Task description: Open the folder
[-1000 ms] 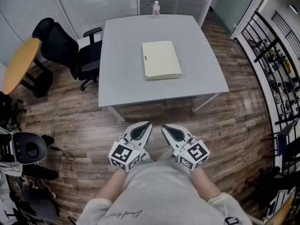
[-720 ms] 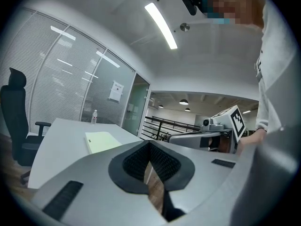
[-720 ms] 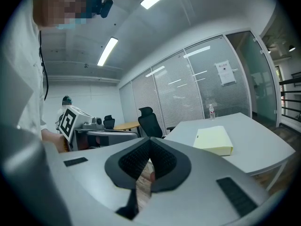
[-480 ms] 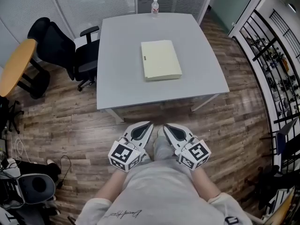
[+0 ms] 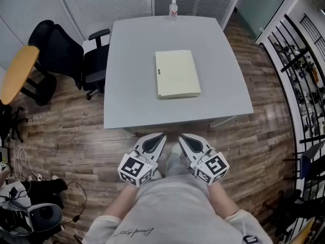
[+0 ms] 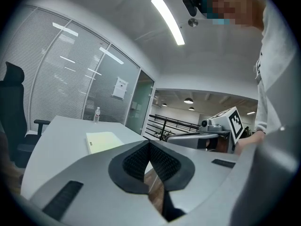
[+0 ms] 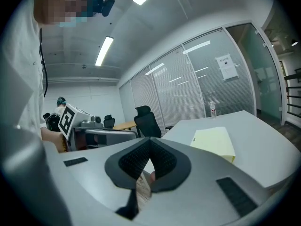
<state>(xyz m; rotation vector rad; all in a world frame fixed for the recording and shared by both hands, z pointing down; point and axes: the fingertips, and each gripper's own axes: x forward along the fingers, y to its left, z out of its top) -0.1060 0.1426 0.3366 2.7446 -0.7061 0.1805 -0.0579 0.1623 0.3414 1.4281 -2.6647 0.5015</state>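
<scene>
Yellow folder (image 5: pixel 177 73) on table (image 5: pixel 132 85), well beyond left hand-held gripper (image 5: pixel 162 135), right hand-held gripper (image 5: pixel 181 136)

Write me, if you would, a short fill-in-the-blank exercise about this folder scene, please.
1. The folder lying on the grey table is ____.
2. The water bottle at the table's far edge stands ____.
3. The left gripper and the right gripper both have their jaws ____.
4. The office chair beside the table is coloured ____.
Missing words: closed; upright; shut; black.
</scene>
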